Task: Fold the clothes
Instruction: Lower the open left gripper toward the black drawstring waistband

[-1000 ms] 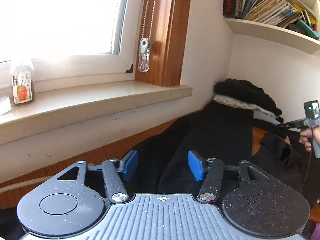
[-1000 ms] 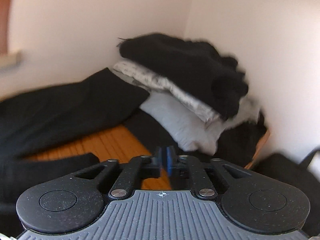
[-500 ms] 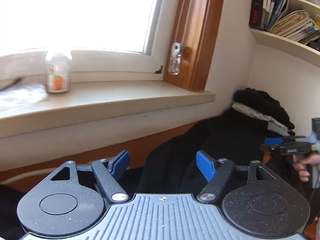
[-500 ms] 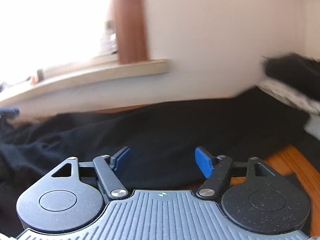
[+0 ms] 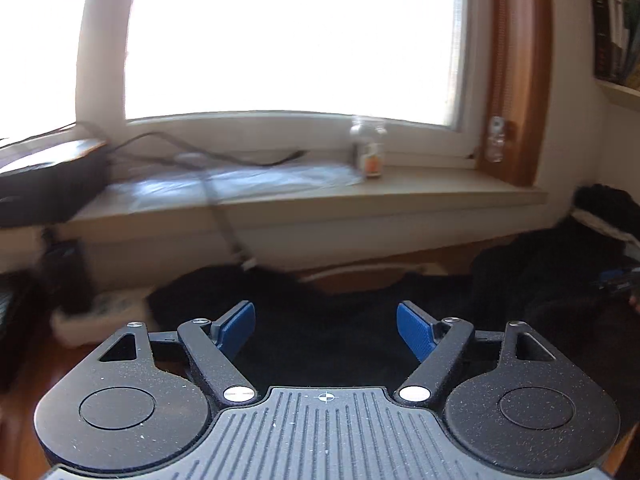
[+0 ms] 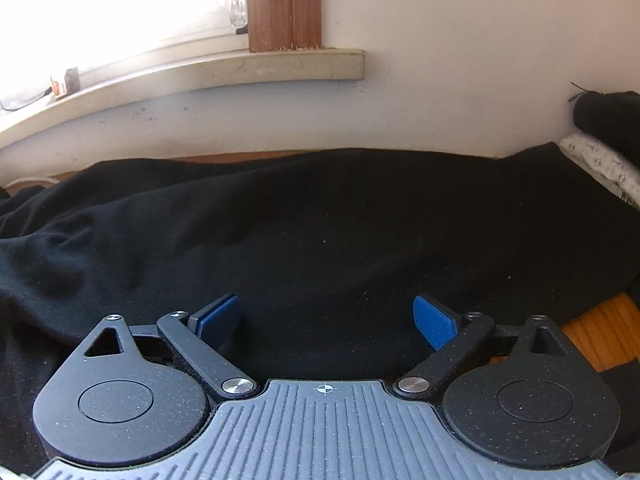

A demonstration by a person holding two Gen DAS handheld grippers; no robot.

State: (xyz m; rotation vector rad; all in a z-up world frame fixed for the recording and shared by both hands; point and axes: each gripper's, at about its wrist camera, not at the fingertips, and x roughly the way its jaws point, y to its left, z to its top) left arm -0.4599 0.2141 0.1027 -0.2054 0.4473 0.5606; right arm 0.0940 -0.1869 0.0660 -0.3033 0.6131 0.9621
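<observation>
Below windowsill: large black soft cloth garment (image 6: 320, 220), limp, light; pinch near hem. Left gripper (image 5: 326, 330), right gripper (image 6: 328, 320) jaws just opened wide, both empty.

A bright, overexposed window (image 5: 288, 40) fills the wall, daylight washing out its pane. Directly below it runs a pale stone windowsill (image 5: 420, 192). At the window's right edge stands a brown wooden frame (image 6: 284, 4). Right of that, a white wall (image 6: 460, 60) carries a bookshelf (image 5: 616, 40). Below the windowsill lies a wooden surface (image 6: 592, 332).
</observation>
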